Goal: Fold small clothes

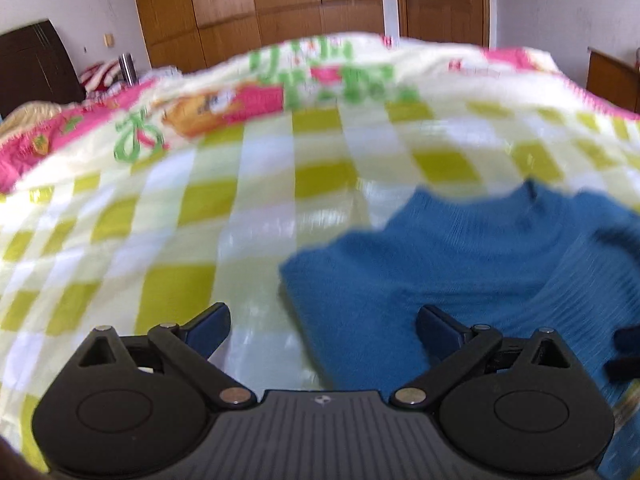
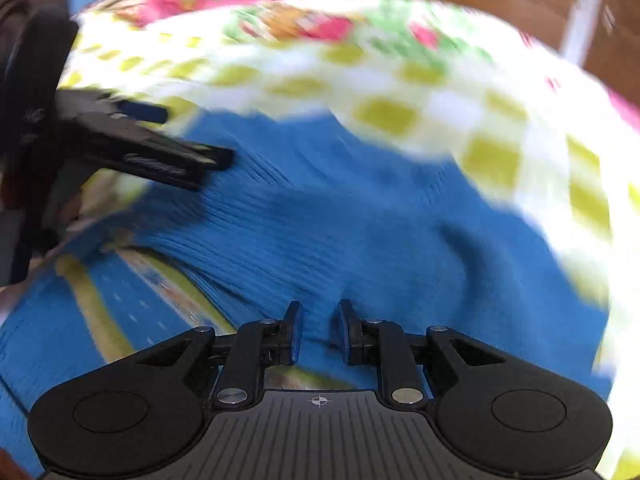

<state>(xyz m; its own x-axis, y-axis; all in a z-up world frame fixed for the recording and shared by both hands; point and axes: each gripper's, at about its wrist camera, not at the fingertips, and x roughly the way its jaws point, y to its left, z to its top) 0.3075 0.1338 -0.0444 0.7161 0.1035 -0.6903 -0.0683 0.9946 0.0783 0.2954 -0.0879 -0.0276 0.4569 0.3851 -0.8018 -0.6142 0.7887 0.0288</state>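
A blue knit sweater (image 1: 460, 264) lies on the bed, its ribbed hem toward the lower right in the left wrist view. My left gripper (image 1: 324, 320) hovers open and wide over the sweater's left edge, one finger above the bedspread, the other above the knit, with nothing held. In the blurred right wrist view the sweater (image 2: 360, 220) fills the middle. My right gripper (image 2: 320, 332) has its jaws close together with a bunched fold of blue knit pinched between the pads. The left gripper (image 2: 194, 136) shows at the left of that view, open above the ribbed part.
The sweater rests on a yellow-green and white checked bedspread (image 1: 224, 208) with pink edging. Wooden wardrobes (image 1: 288, 4) stand beyond the bed. A dark headboard (image 1: 32, 64), a steel flask (image 1: 128, 66) and a striped item are at far left. A wooden cabinet (image 1: 612, 76) is at right.
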